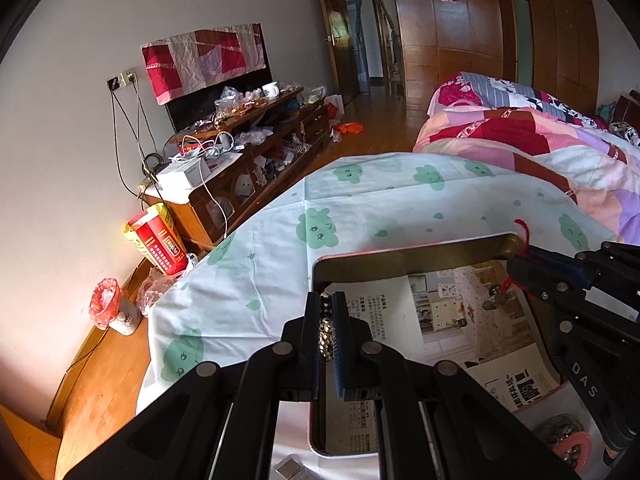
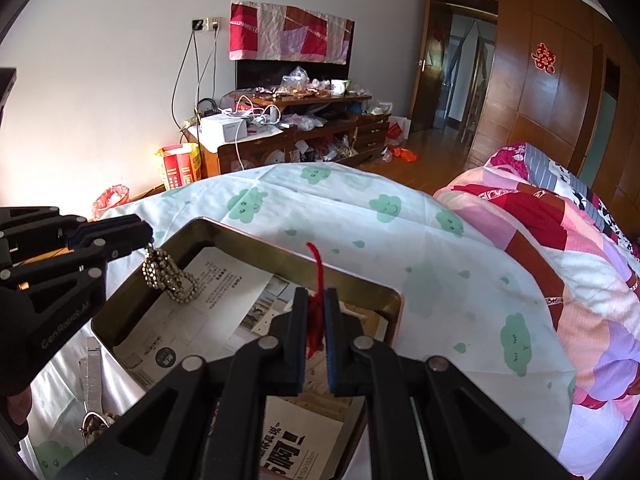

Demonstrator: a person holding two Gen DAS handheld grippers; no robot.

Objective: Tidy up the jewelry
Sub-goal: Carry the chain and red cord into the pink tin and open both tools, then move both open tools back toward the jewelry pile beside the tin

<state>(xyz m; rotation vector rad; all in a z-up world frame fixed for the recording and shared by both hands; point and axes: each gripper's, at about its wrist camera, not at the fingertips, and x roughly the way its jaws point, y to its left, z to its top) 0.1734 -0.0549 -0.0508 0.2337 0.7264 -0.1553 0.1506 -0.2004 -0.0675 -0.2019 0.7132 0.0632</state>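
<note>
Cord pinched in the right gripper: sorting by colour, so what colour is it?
Red cord, clearest in the right wrist view.

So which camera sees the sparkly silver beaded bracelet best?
The right wrist view: the silver beaded bracelet dangles in full from the left gripper. The left wrist view shows only a sliver between the pads.

**Two wrist fisheyes, tilted down over one tin**

The left wrist camera sits just behind the left hand-held gripper (image 1: 327, 312), looking forward and downward along its fingers, close above the left end of the open tin (image 1: 420, 250) on the cloud-print cloth (image 1: 260, 264). The right wrist camera does likewise behind the right hand-held gripper (image 2: 316, 312), close over the tin's right end. Each view catches the other gripper at its edge. Both share the tin, the cloth, the cluttered TV cabinet (image 2: 288, 140) against the white wall, the quilt (image 1: 540, 144) and the wooden wardrobe (image 2: 552, 92).
</note>
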